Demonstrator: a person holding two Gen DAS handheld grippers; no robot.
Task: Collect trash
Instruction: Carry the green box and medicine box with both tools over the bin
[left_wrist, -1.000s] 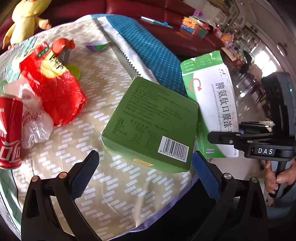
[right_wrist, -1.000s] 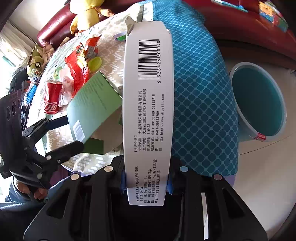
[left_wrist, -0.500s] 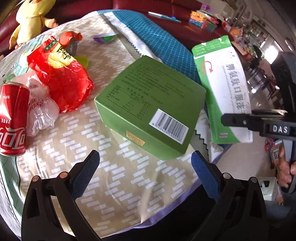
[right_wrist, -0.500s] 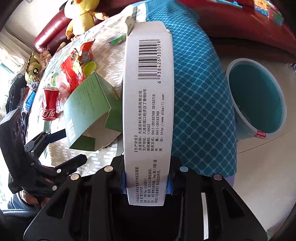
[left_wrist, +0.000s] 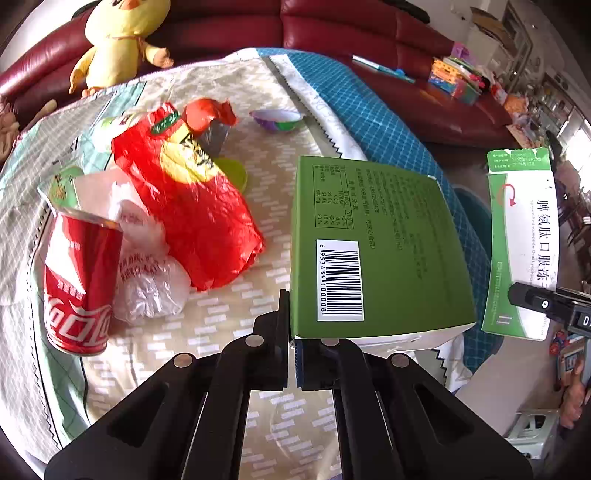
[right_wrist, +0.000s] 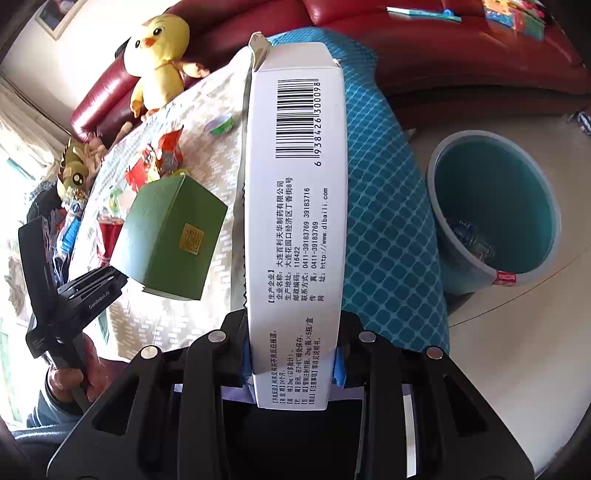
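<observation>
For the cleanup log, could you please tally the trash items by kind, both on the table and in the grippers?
Cardboard boxes: 2, the green box in the left gripper and the white medicine box in the right gripper
Drink cans: 1, the red cola can
Bags and wrappers: 3, red snack bag, small red wrapper, clear plastic bag
Small cups: 1, purple cup
Total: 7

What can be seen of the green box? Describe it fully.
The green box is a squarish cardboard carton, matte green with a white inside edge. One face carries fine print, a nutrition table and a white barcode label; another bears a small gold square seal. The left gripper is shut on its lower edge, holding it tilted and lifted off the patterned tablecloth. Nothing else touches it.
</observation>
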